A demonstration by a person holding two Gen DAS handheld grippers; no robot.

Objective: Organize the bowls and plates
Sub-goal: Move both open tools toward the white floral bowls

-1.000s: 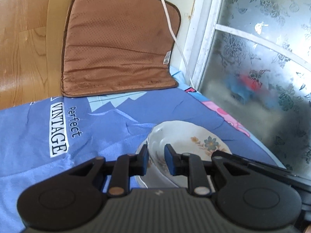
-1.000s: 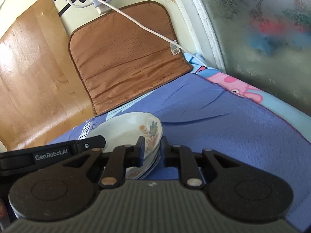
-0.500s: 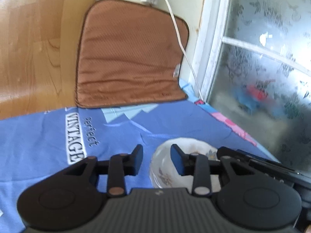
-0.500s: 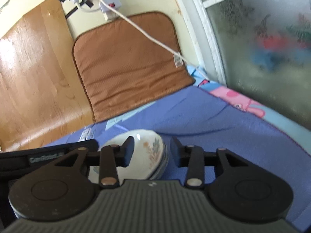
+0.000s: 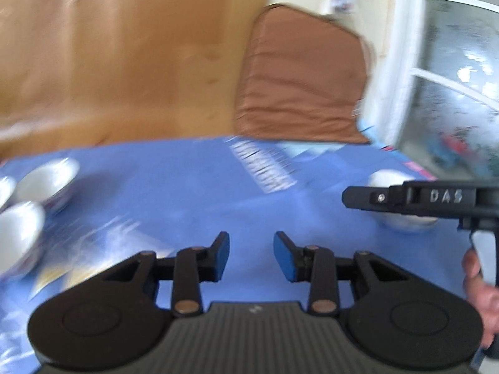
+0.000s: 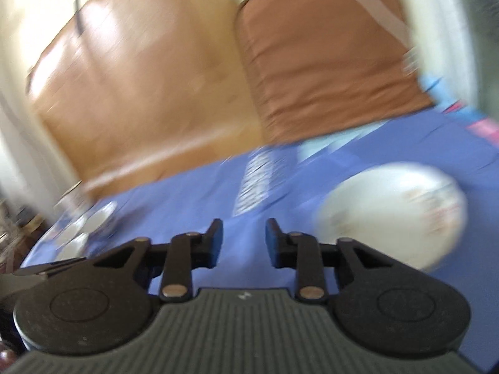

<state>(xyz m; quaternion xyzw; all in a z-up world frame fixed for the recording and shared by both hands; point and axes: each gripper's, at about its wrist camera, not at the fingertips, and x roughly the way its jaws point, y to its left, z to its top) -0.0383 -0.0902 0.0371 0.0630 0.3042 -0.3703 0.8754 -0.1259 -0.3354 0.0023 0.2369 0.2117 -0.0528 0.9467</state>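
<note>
A white floral bowl (image 6: 389, 212), stacked on plates, rests on the blue cloth (image 6: 202, 193) to the right of my right gripper (image 6: 244, 233). That gripper's jaws are closing with only cloth between them. In the left wrist view the same bowl (image 5: 386, 179) shows at the right, partly hidden behind the right gripper's black body (image 5: 421, 199). My left gripper (image 5: 252, 249) is open over bare cloth and holds nothing. Small white bowls (image 5: 46, 180) sit at the far left, and they appear blurred in the right wrist view as small bowls (image 6: 93, 218).
A brown cushion (image 5: 299, 78) leans against the wall behind the cloth. Beside it stands a wooden panel (image 5: 124, 46). A frosted window (image 5: 452, 78) borders the right side. A person's hand (image 5: 477, 283) grips the right tool. Both views are motion-blurred.
Both grippers were closed around the floral bowl's rim. They have opened, let it go and swung left, so the bowl now lies off to the right on the cloth.
</note>
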